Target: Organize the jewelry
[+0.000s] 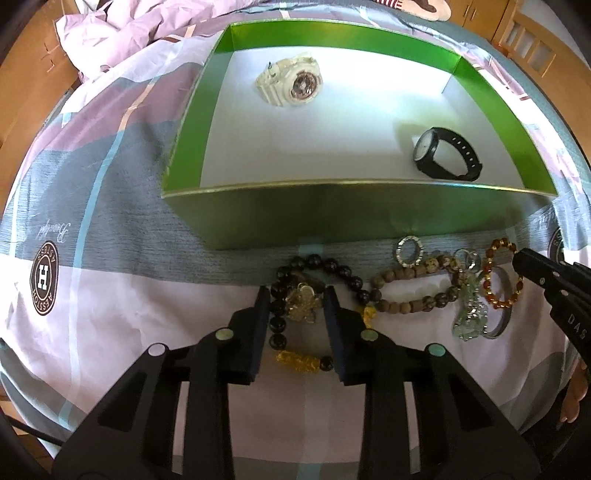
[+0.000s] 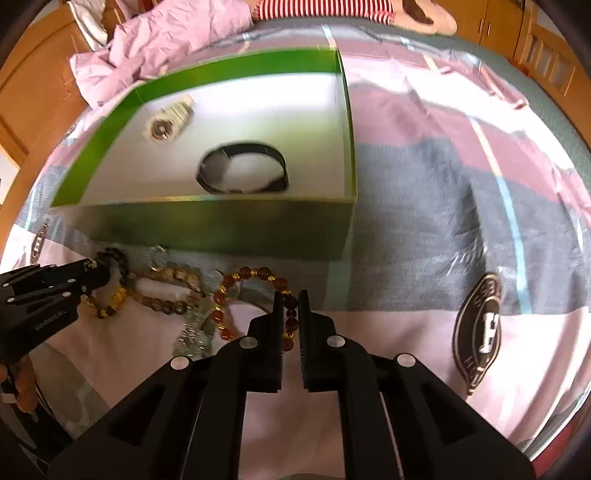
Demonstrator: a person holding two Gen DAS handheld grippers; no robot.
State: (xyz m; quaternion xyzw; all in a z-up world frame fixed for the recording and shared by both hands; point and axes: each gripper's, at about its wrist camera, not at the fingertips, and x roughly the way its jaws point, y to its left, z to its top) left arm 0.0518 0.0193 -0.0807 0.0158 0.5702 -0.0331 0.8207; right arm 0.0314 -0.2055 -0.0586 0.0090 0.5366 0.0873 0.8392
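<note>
A dark bead bracelet [image 1: 317, 263] with a gold charm [image 1: 301, 304] lies on the bedsheet in front of the green box [image 1: 332, 214]. My left gripper [image 1: 297, 291] straddles it, and the beads and charm fill the gap between its pads. My right gripper [image 2: 290, 295] is shut on the amber bead bracelet [image 2: 255, 275], with beads pinched between its fingers; its tip [image 1: 524, 258] also shows in the left wrist view. Between the two lie a brown bead bracelet [image 1: 413, 275], a crystal ring [image 1: 409, 251], a jade pendant [image 1: 469, 317] and a silver bangle [image 1: 500, 326]. A white watch [image 1: 290, 83] and a black watch [image 1: 447, 153] rest in the box.
The box [image 2: 221, 225] sits on a pink and grey bedsheet [image 1: 110, 206] with round logos [image 1: 43, 282]. A crumpled pink duvet [image 1: 129, 29] lies behind it. Wooden furniture [image 1: 535, 40] rings the bed. A person's hand [image 2: 22, 384] holds the left gripper [image 2: 94, 271].
</note>
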